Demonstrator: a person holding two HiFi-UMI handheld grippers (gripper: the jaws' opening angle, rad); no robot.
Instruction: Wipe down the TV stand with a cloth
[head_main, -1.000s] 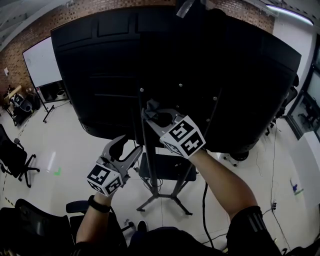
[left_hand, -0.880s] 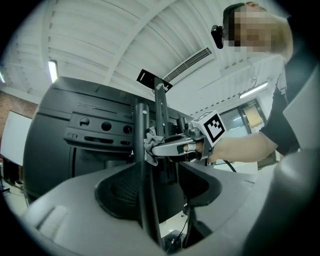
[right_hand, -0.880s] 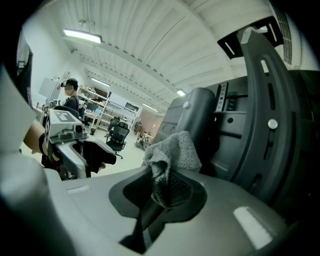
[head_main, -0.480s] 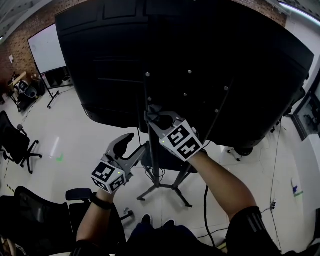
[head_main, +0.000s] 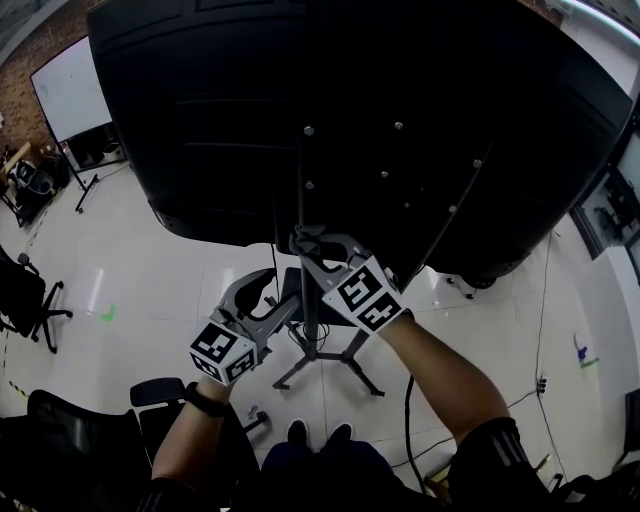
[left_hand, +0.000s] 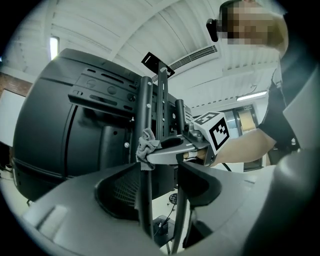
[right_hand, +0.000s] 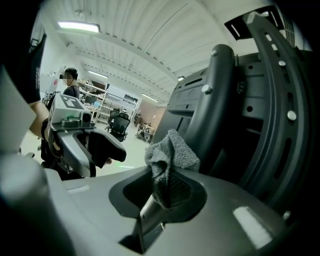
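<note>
Right gripper (head_main: 308, 246) is clenched on a small grey cloth (right_hand: 172, 150), pressing it against the upright post of the TV stand (head_main: 312, 335), just under the TV's (head_main: 200, 120) lower edge. Left gripper (head_main: 262, 300) hangs just left of that post, jaws apart and holding nothing (the post shows in its gap). Wiping looks underway; I'd judge the lower post, shelf (head_main: 335, 330) and feet remain.

Rough grey woven cloth (right_hand: 170, 151), matt black metal stand post (right_hand: 216, 107), glossy floor (head_main: 165, 285)
</note>
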